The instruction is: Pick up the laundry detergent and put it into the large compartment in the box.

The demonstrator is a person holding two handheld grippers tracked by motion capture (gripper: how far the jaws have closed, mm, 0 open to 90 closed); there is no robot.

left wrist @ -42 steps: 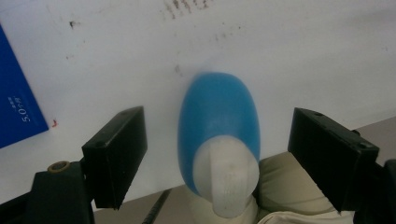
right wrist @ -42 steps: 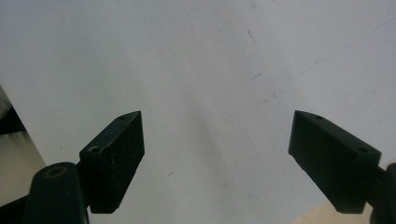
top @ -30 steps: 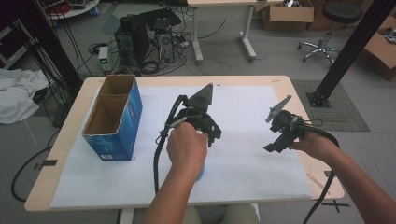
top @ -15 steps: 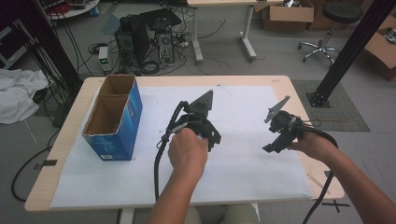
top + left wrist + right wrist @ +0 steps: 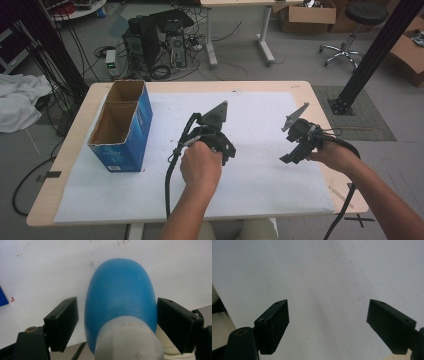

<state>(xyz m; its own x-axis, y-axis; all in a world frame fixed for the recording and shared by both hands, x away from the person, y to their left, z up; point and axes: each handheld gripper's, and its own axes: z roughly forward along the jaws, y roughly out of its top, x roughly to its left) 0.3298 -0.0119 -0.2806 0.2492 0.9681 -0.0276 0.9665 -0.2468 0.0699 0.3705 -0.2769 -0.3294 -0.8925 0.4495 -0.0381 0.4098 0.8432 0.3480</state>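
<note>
A blue rounded bottle [image 5: 120, 295] with a white neck [image 5: 127, 340] lies on the white sheet between the jaws of my left gripper [image 5: 116, 303]. The jaws stand wide on either side of it, with a small gap at the left one, so the gripper is open. In the high view the left gripper [image 5: 226, 149] is at the table's middle, and the hand covers the bottle. My right gripper [image 5: 328, 302] is open over bare white sheet with nothing between its fingers. In the high view the right gripper [image 5: 290, 156] is at the right of the table.
An open blue cardboard box [image 5: 122, 127] stands on the left part of the table. The white sheet [image 5: 260, 185] covers most of the wooden tabletop [image 5: 62, 165]. Cables trail from both grippers toward the front edge.
A bit of blue that showed under the left hand one second ago is now covered by it. Both grippers have hardly moved.
</note>
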